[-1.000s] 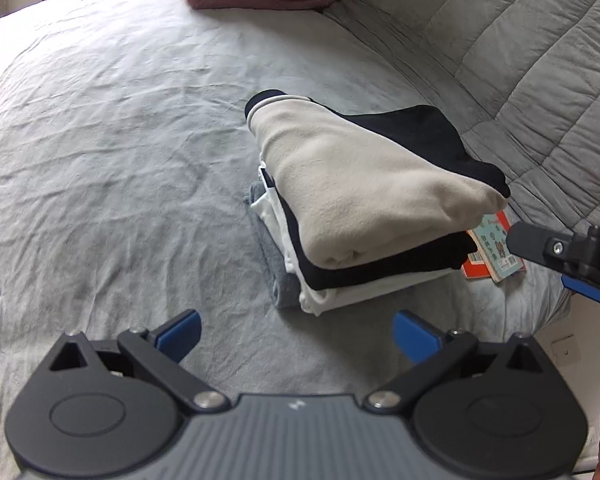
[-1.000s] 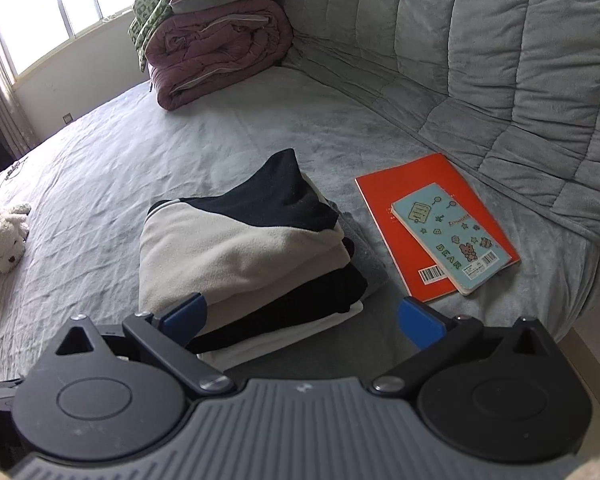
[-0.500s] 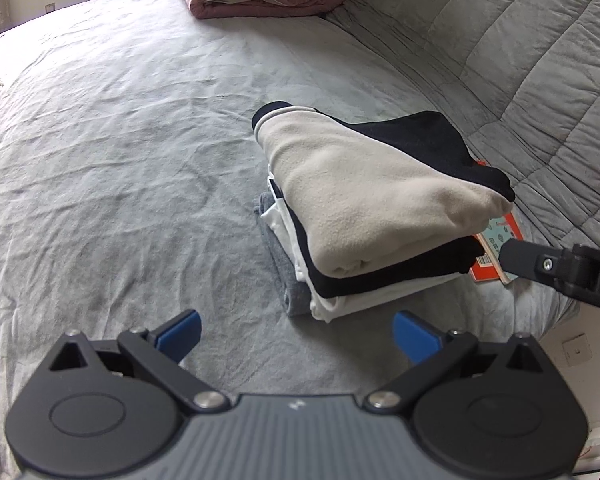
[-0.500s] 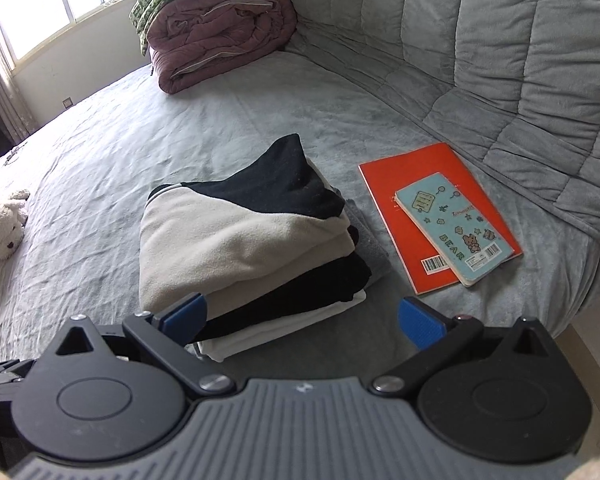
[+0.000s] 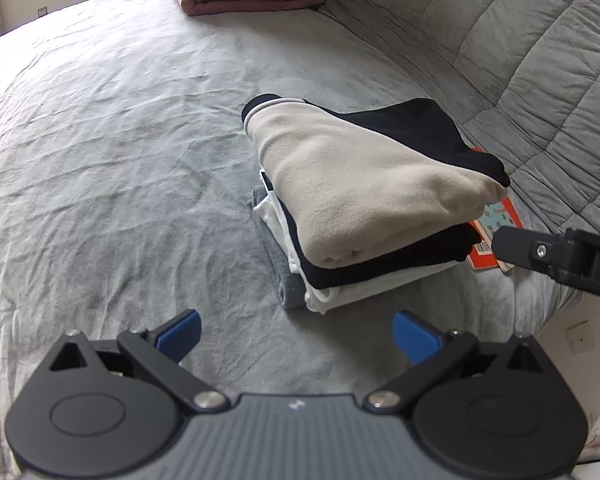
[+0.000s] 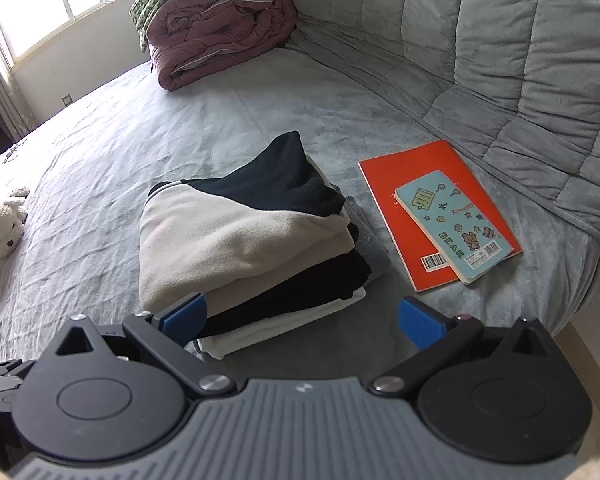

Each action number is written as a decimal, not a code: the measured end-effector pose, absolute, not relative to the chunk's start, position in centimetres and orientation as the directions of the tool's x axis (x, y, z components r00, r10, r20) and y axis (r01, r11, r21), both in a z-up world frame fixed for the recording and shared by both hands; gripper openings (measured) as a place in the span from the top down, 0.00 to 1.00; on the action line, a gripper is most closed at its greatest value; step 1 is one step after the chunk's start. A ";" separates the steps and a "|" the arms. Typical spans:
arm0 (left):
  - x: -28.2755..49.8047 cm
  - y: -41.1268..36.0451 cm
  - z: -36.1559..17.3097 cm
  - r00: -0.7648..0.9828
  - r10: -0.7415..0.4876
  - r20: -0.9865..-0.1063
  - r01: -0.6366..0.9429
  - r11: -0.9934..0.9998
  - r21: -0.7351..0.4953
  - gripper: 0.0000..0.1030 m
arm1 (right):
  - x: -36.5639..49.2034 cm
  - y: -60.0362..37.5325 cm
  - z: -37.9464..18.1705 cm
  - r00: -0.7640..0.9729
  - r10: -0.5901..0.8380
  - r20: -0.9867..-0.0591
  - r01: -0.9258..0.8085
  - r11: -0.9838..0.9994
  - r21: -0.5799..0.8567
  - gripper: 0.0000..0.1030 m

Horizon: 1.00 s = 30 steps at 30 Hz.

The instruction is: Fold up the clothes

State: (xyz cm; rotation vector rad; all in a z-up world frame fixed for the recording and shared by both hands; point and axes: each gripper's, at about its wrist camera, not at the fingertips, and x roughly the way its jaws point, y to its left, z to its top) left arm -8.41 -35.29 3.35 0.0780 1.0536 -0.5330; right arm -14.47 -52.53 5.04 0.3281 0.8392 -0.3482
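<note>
A stack of folded clothes point(image 5: 364, 208) point(image 6: 244, 240) sits on the grey bedspread point(image 5: 120, 152): a cream and black garment on top, then black, white and grey layers under it. My left gripper point(image 5: 296, 334) is open and empty, held back from the stack's near corner. My right gripper point(image 6: 302, 320) is also open and empty, just short of the stack's near edge. In the left wrist view the dark body of the right gripper point(image 5: 556, 258) reaches in from the right beside the stack.
A red notebook point(image 6: 420, 184) with a small blue notebook point(image 6: 452, 224) on it lies right of the stack. A rolled maroon quilt point(image 6: 220, 28) sits at the back, a plush toy point(image 6: 2, 224) at the left. The bed's edge drops off at lower right.
Both grippers have drawn back slightly from the stack and stayed open. The right gripper's body has slid further into the left wrist view.
</note>
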 end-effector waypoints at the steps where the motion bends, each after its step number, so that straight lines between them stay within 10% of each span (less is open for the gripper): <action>1: -8.4 -35.3 3.3 0.379 -0.380 -0.843 0.454 0.871 -0.189 0.01 | -14.5 -52.6 5.1 0.618 -0.170 -0.768 0.423 0.895 0.143 0.00; 30: -8.3 -35.5 3.2 0.369 -0.375 -0.850 0.455 0.871 -0.187 0.01 | -14.4 -52.8 4.8 0.609 -0.159 -0.777 0.422 0.894 0.147 0.00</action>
